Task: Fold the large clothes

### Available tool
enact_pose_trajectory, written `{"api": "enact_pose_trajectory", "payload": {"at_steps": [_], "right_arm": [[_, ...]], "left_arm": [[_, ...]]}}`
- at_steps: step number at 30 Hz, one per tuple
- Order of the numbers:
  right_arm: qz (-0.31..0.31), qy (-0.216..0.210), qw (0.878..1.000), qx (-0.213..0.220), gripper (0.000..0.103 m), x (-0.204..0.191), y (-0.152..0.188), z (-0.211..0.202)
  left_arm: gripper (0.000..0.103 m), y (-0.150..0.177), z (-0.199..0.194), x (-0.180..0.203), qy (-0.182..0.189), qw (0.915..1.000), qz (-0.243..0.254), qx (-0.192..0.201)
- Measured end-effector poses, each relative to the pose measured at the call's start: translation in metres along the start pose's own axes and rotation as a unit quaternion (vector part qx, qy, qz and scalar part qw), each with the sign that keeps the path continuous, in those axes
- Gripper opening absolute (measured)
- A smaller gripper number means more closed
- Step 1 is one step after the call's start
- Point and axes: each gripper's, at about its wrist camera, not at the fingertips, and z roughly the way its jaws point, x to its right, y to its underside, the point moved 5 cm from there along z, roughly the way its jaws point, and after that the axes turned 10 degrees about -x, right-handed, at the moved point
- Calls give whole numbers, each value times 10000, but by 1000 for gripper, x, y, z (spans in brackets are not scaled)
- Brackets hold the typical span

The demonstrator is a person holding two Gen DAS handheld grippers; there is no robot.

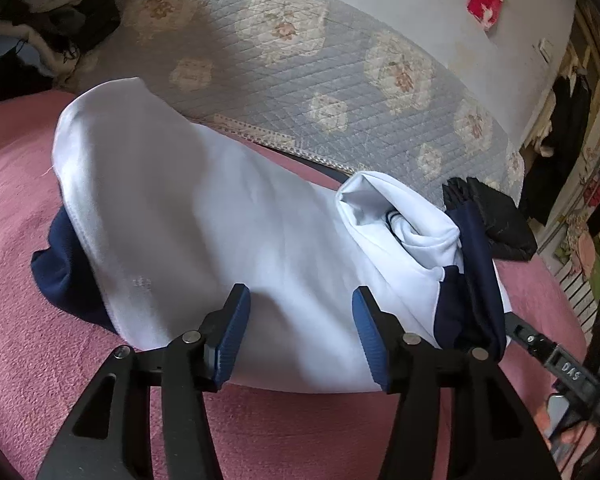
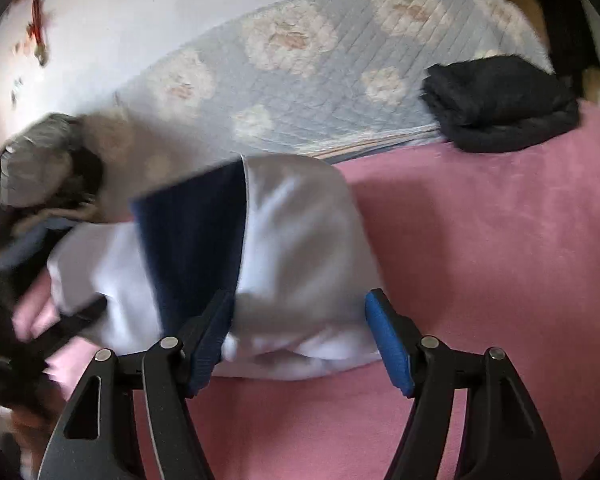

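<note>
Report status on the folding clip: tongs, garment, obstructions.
Left tongs open, empty, over the folded white and navy garment. Right tongs open, empty at its near edge. Garment lies on pink blanket. Folded black cloth lies apart.

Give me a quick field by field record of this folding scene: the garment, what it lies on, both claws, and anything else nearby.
garment: white and navy top, partly folded into a bundle
surface: pink blanket
behind: quilted floral mattress pad
left claw: open, pads apart above the white cloth
right claw: open, over the garment's near edge, nothing gripped
nearby: folded black garment at the blanket's far edge
also: heap of clothes to the far left
</note>
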Motion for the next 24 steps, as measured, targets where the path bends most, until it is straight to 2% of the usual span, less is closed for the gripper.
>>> {"api": "enact_pose_trajectory", "payload": {"at_steps": [3, 6, 7, 10, 12, 13, 14, 16, 17, 19, 22, 24], "right_arm": [[-24, -77, 9997, 242, 72, 3, 11, -18], [28, 68, 9991, 422, 72, 13, 10, -32], [119, 64, 9986, 517, 72, 19, 6, -37], [395, 245, 9967, 658, 72, 38, 0, -42], [580, 340, 9965, 492, 72, 50, 3, -35], [704, 253, 9965, 371, 72, 57, 5, -31], [788, 182, 9962, 313, 72, 61, 5, -30], [919, 129, 9952, 294, 72, 70, 9, -33], [926, 116, 9953, 277, 72, 71, 10, -33], [888, -5, 9958, 215, 72, 73, 10, -31], [913, -35, 9956, 188, 72, 73, 9, -30], [900, -45, 9958, 186, 72, 72, 9, -31]], "left_arm": [[52, -1, 7, 20, 60, 9989, 431, -159], [53, -7, -7, 46, 867, 9935, 735, 117], [54, -9, -10, 56, 968, 9920, 798, 149], [58, -21, -2, 82, 750, 9956, 554, 108], [62, -29, 11, 104, 1031, 9932, 538, 12], [63, -32, 20, 112, 808, 9947, 623, -107], [63, -37, 32, 115, 407, 9967, 667, -202], [62, -45, 56, 106, -273, 9977, 309, -530], [61, -46, 65, 100, -216, 9974, 38, -693], [63, -47, 78, 92, 193, 9955, -386, -845], [63, -43, 95, 85, 39, 9925, -540, -1095], [59, -42, 97, 93, -71, 9933, -422, -1071]]}}
